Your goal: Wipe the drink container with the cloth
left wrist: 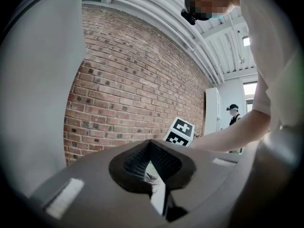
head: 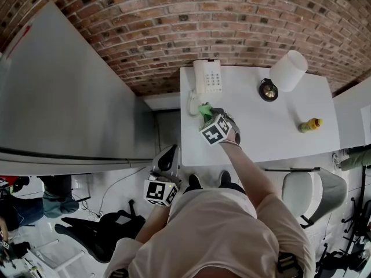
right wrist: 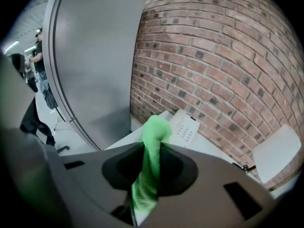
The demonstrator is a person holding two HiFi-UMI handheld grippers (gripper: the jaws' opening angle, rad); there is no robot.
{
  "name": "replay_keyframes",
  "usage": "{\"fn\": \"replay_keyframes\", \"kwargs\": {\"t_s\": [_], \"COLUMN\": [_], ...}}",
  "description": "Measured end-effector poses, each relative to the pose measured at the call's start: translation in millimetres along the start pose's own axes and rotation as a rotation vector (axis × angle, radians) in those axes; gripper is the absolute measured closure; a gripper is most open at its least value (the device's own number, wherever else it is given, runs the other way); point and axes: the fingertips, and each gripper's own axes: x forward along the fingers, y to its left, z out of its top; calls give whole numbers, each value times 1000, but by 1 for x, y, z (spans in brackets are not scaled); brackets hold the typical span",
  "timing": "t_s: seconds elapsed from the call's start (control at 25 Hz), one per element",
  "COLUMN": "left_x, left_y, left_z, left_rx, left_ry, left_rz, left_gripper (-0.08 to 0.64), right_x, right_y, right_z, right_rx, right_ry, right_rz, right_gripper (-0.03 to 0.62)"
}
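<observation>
The drink container is a small yellow bottle (head: 310, 124) lying on the right part of the white table (head: 261, 138). My right gripper (head: 213, 120) is over the table's left part, far from the bottle, and is shut on a bright green cloth (head: 204, 109). In the right gripper view the cloth (right wrist: 154, 132) sticks up out of the jaws of the right gripper (right wrist: 151, 148). My left gripper (head: 166, 168) hangs below the table's near edge, off the table. In its own view the left gripper (left wrist: 151, 150) has its jaws together with nothing held.
A white desk phone (head: 207, 76) sits at the table's back left, beside the cloth. A white cylinder (head: 288, 70) and a small black round object (head: 268, 90) stand at the back. A grey panel (head: 64, 103) fills the left; a brick wall (head: 232, 22) lies behind.
</observation>
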Motion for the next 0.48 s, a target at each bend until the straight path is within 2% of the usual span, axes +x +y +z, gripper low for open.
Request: {"fn": "replay_keyframes", "kwargs": {"t_s": [0.28, 0.48], "left_x": [0, 1], "left_y": [1, 0], "left_z": [-1, 0], "left_rx": [1, 2], "left_ry": [3, 2], "left_rz": [0, -5], "left_gripper": [551, 551], "right_x": [-14, -12], "right_y": [-13, 1], "right_z": [5, 7], "right_rx": [23, 53], "right_ry": [-27, -20], "right_rz": [-41, 13], "right_gripper": [526, 526]}}
